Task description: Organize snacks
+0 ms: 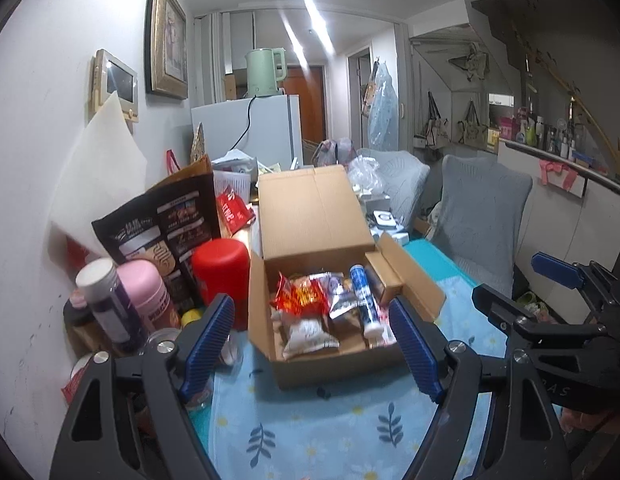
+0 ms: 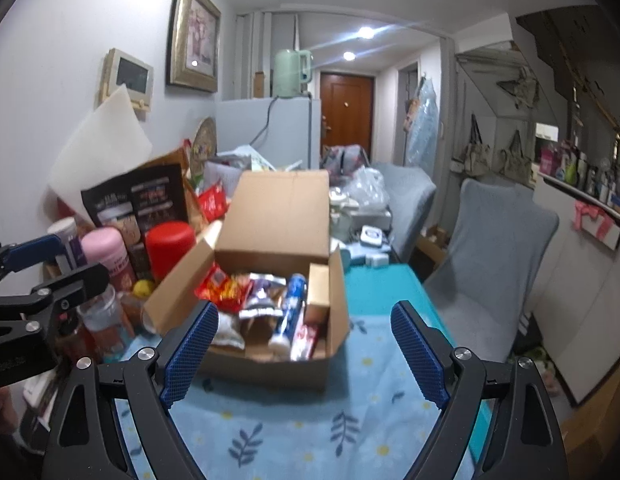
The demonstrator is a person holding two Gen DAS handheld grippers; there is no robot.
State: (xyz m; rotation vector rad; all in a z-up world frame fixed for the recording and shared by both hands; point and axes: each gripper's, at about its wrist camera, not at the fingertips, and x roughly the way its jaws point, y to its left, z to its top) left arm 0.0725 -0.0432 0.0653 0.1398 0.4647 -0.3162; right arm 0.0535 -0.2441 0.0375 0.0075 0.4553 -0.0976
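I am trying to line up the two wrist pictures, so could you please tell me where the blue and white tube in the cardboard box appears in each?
Left wrist view: the blue and white tube lies right of centre in the cardboard box, beside the silver packet.
Right wrist view: the tube sits near picture centre, in the box's right half.
Shared landmark: the red canister, left of the box.

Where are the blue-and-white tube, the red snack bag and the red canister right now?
blue-and-white tube (image 1: 363,298), left wrist view, middle of its body in the box.
red snack bag (image 1: 300,296), left wrist view, centre of the crinkled front.
red canister (image 2: 170,250), right wrist view, upper side wall.
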